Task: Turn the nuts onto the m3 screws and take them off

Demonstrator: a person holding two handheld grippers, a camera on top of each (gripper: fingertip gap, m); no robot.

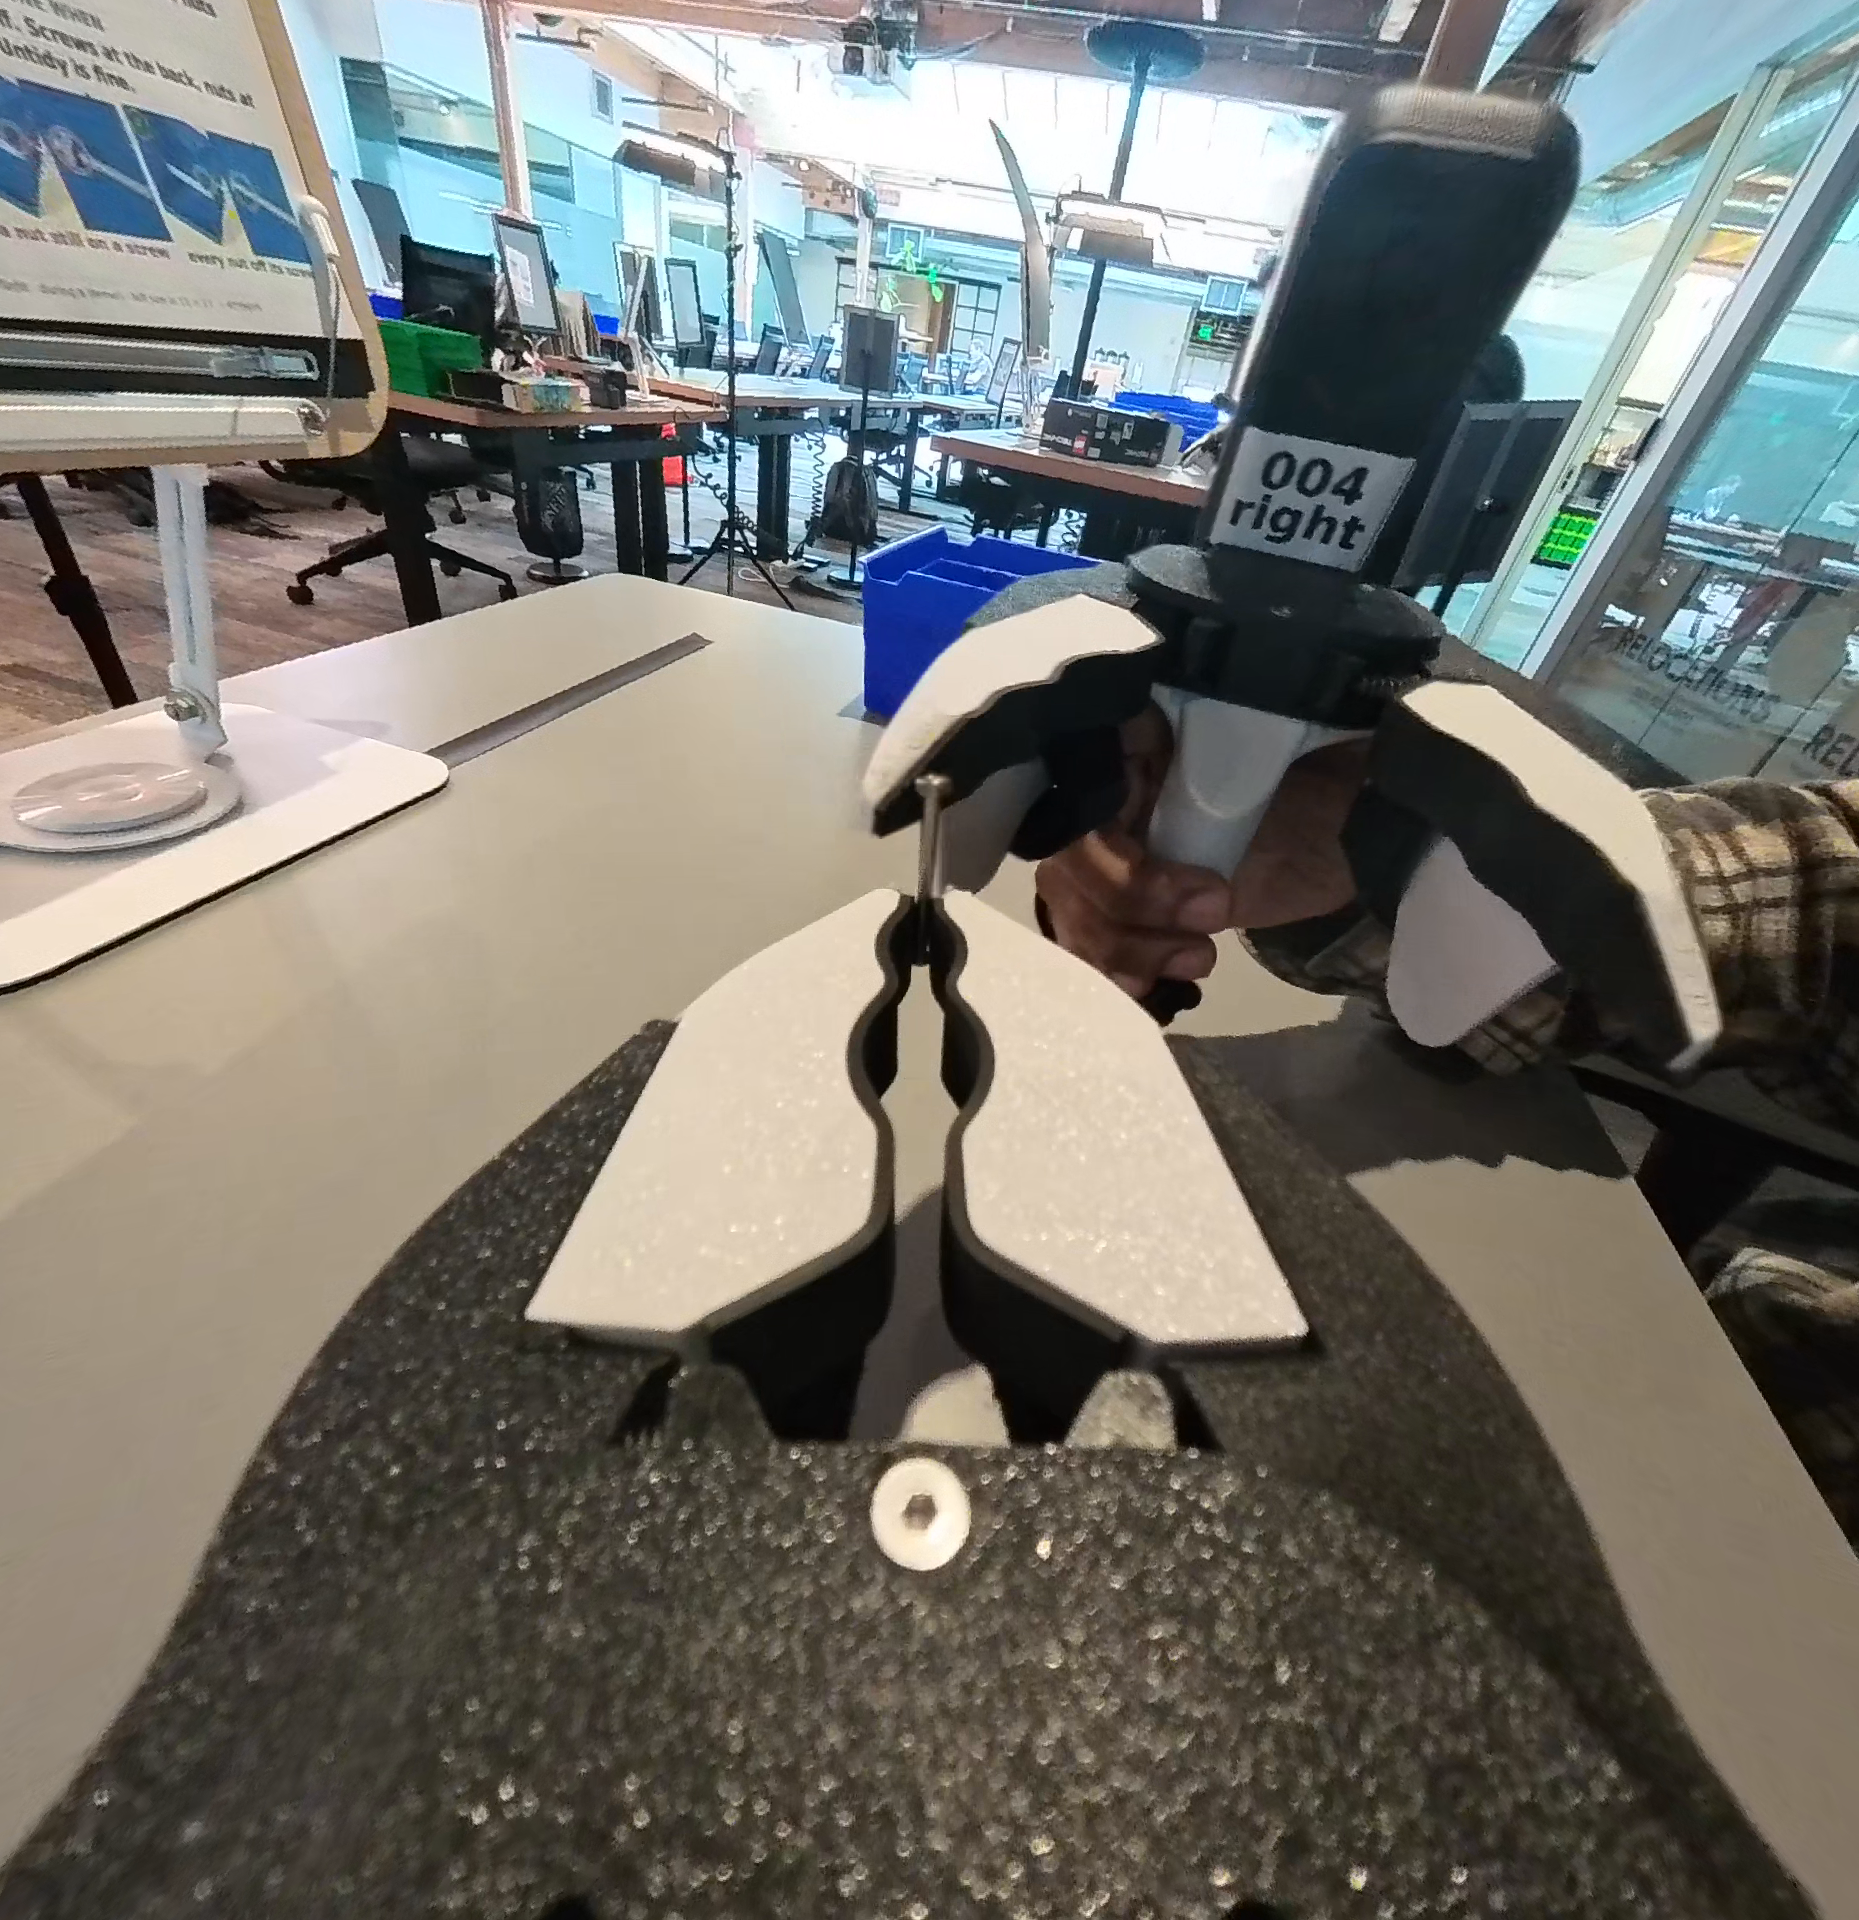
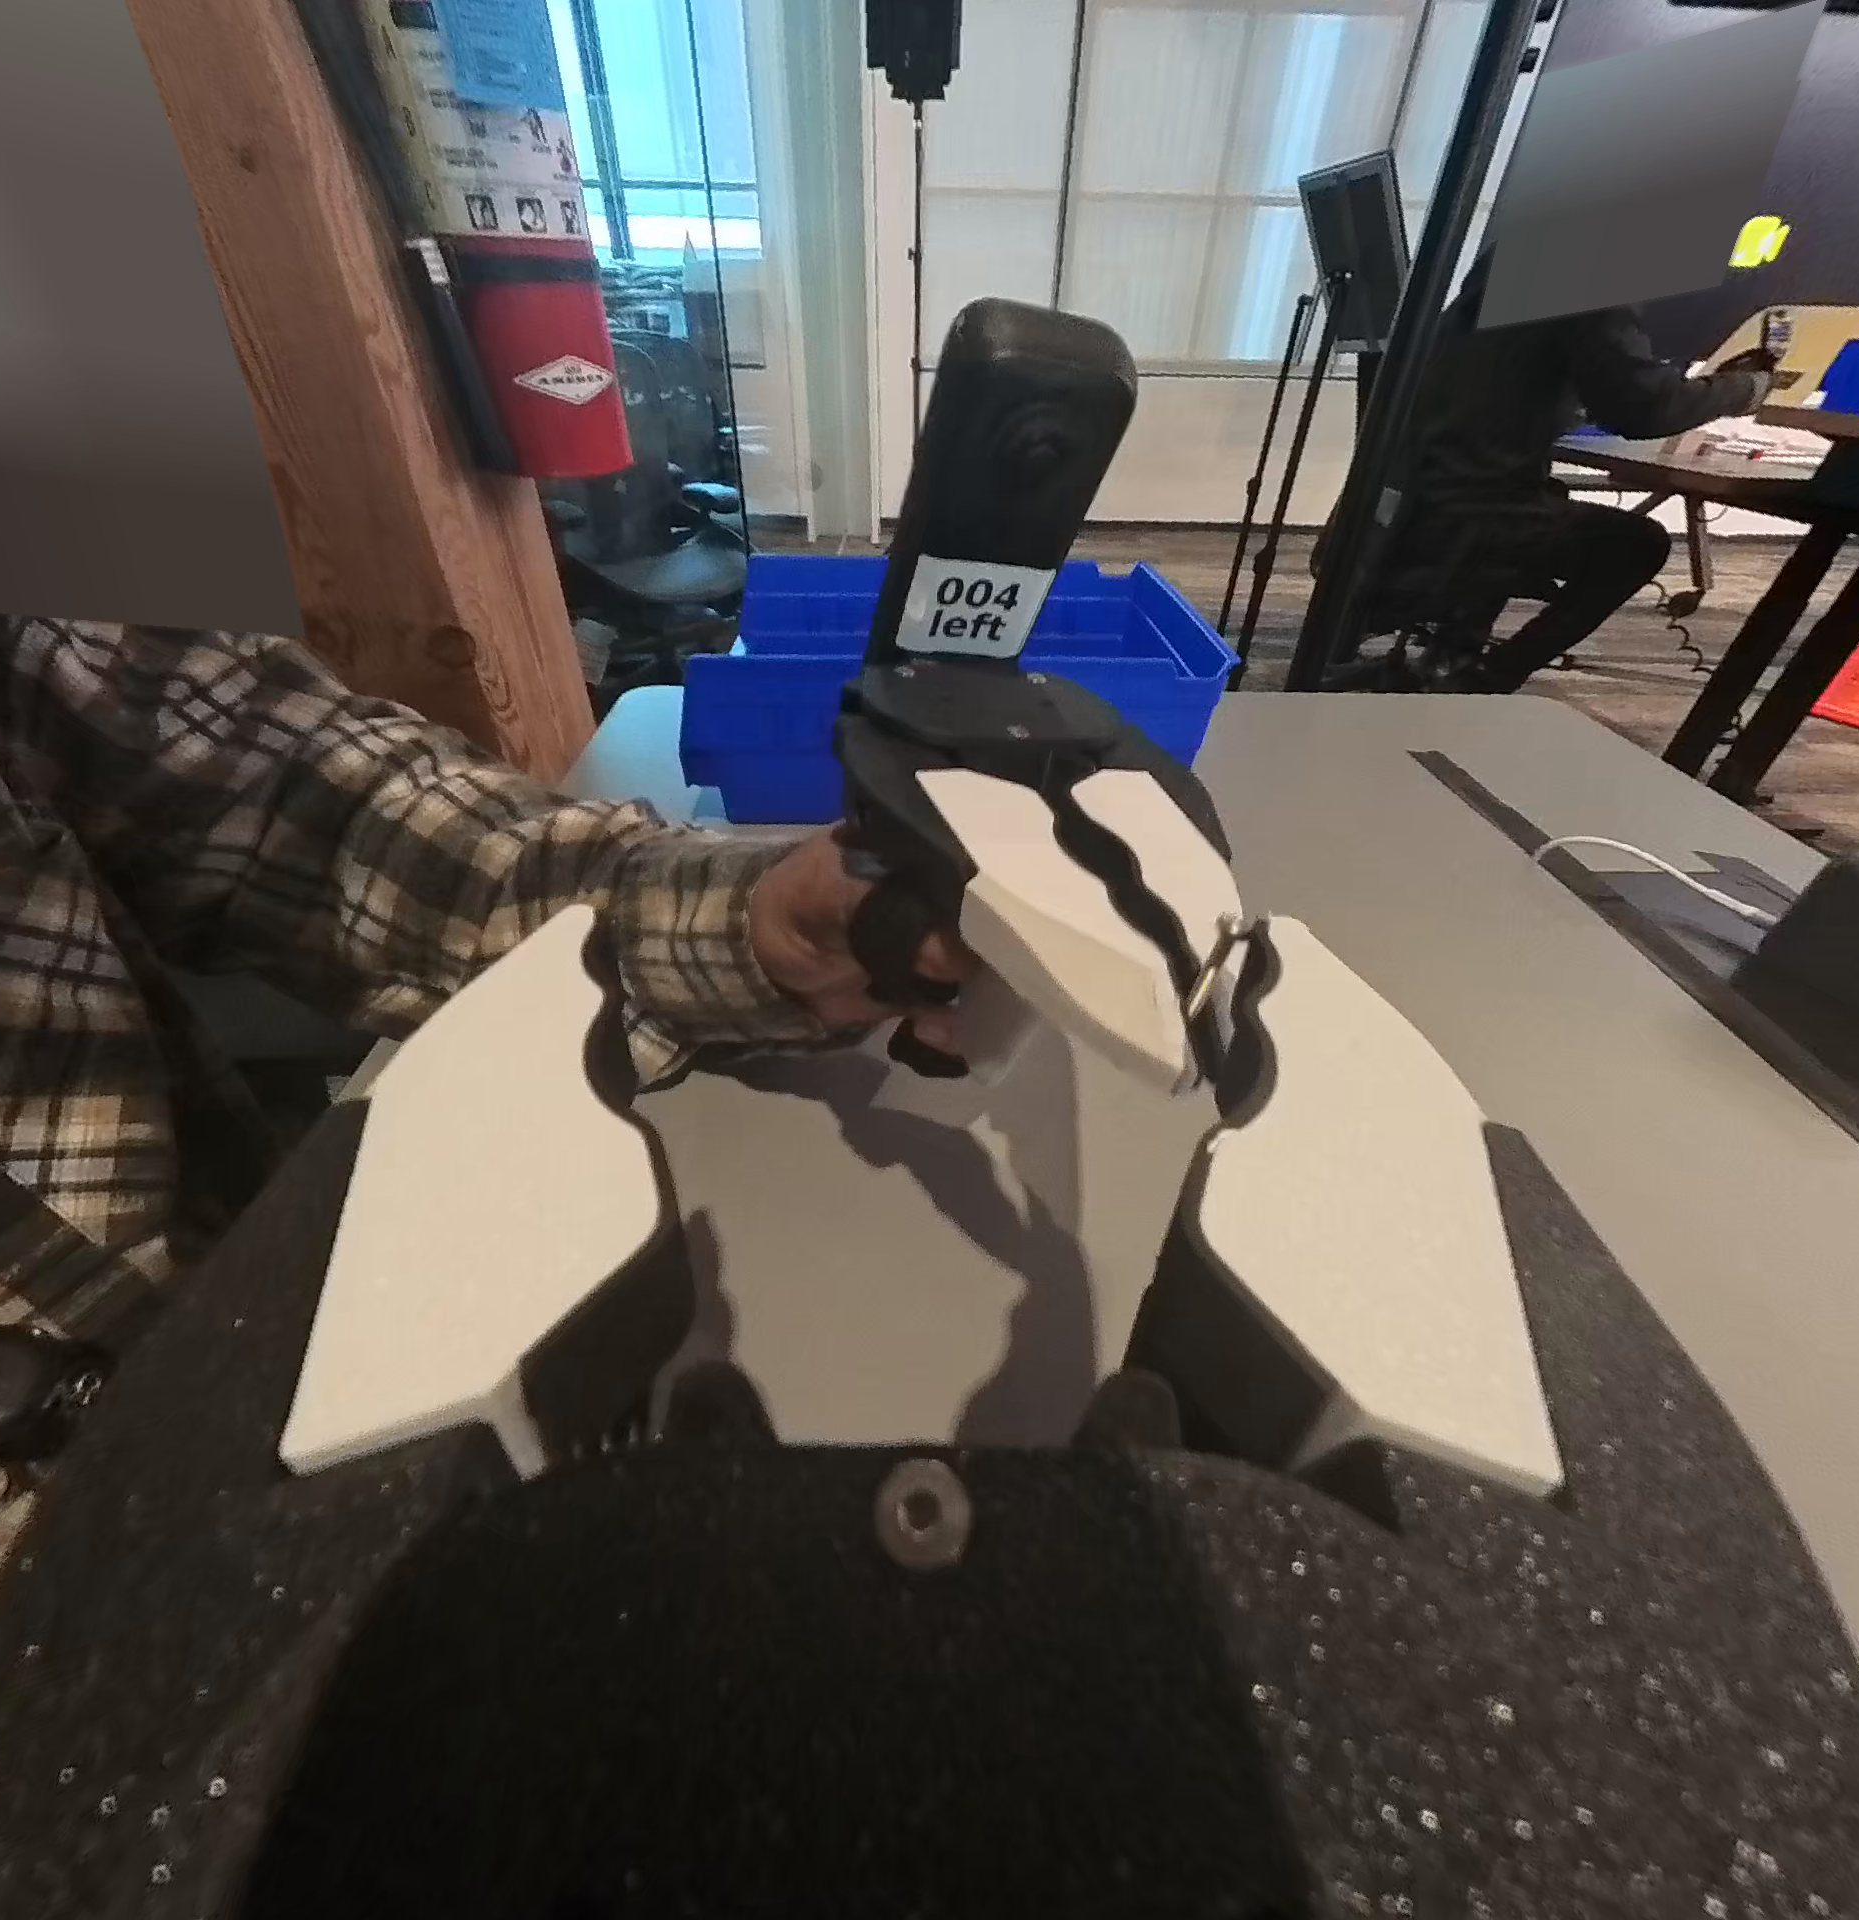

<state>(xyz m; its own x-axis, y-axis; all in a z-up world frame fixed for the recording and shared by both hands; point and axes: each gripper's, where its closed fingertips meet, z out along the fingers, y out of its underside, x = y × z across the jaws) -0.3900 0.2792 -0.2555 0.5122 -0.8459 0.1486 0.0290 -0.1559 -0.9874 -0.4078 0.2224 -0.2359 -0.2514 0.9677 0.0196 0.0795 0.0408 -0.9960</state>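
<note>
Steel-grey slim m3 screw point(image 1: 931, 840) stands upright, clenched at its lower end in the left claw point(image 1: 923, 928); the right claw point(image 2: 930, 982), spread wide and empty, has one fingertip point(image 1: 909, 774) touching its head from the far right.

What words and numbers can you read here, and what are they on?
I don't copy out writing, but these things carry some:
First white sticker, on a black camera: readable.
Second white sticker, on the other black camera: readable.
Instruction sheet on a stand: partly readable.
Red fire extinguisher label: small and blurry.
Glass wall lettering: faint and cut off.
</note>
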